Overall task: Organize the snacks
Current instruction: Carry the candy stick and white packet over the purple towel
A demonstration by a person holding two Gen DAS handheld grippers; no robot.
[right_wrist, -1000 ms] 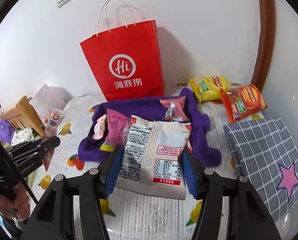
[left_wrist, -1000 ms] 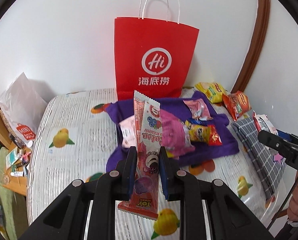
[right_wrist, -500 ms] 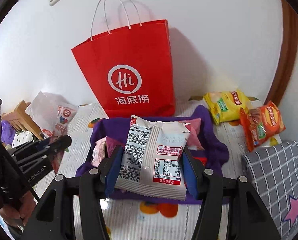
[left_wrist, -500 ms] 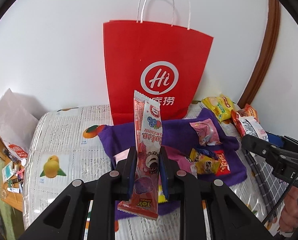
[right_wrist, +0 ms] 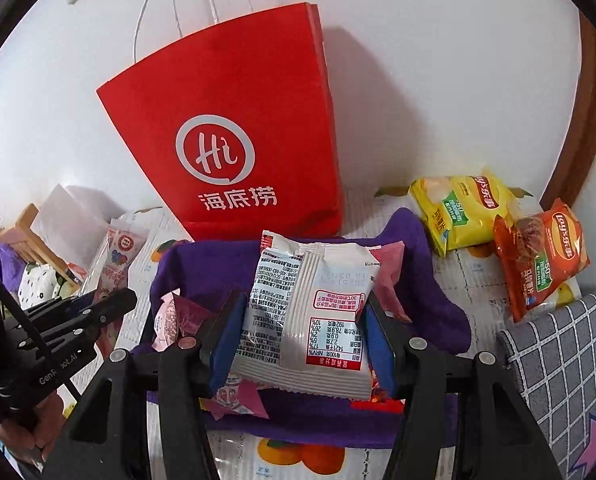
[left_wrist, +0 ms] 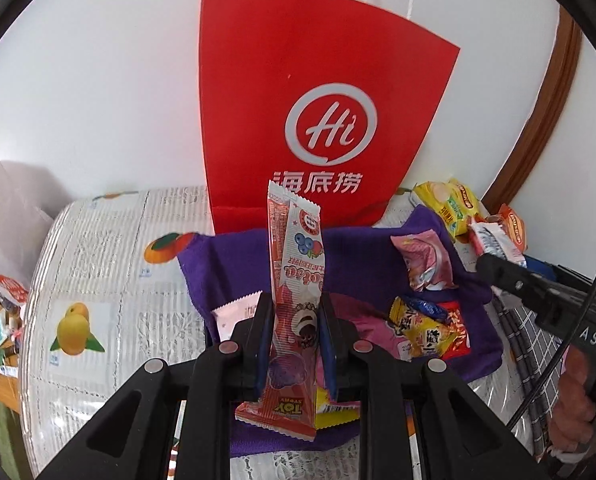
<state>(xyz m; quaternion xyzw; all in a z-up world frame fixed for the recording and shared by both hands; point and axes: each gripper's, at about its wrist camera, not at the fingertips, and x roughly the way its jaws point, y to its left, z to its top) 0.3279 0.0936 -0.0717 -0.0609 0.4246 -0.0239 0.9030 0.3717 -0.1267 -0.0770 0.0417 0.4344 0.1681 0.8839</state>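
Observation:
My left gripper (left_wrist: 294, 332) is shut on a long red snack stick packet (left_wrist: 296, 280), held upright above a purple cloth (left_wrist: 234, 256). My right gripper (right_wrist: 301, 332) is shut on a white snack packet (right_wrist: 305, 312) with printed labels, held over the same purple cloth (right_wrist: 429, 304). Several small snack packets lie on the cloth, among them a pink one (left_wrist: 423, 260) and a yellow one (left_wrist: 421, 332). A red paper bag (left_wrist: 305, 120) with a white "Hi" logo stands just behind the cloth against the wall, and it is also the red paper bag (right_wrist: 234, 148) in the right wrist view.
A yellow chip bag (right_wrist: 461, 208) and an orange chip bag (right_wrist: 537, 256) lie at the back right. A grey checked cushion (right_wrist: 565, 364) sits on the right. The fruit-print table cover (left_wrist: 98, 280) stretches left, with a white plastic bag (left_wrist: 6, 208) at its edge.
Both grippers have moved forward and a little down toward the red bag, each keeping its packet. The bag and the purple cloth now look larger and closer.

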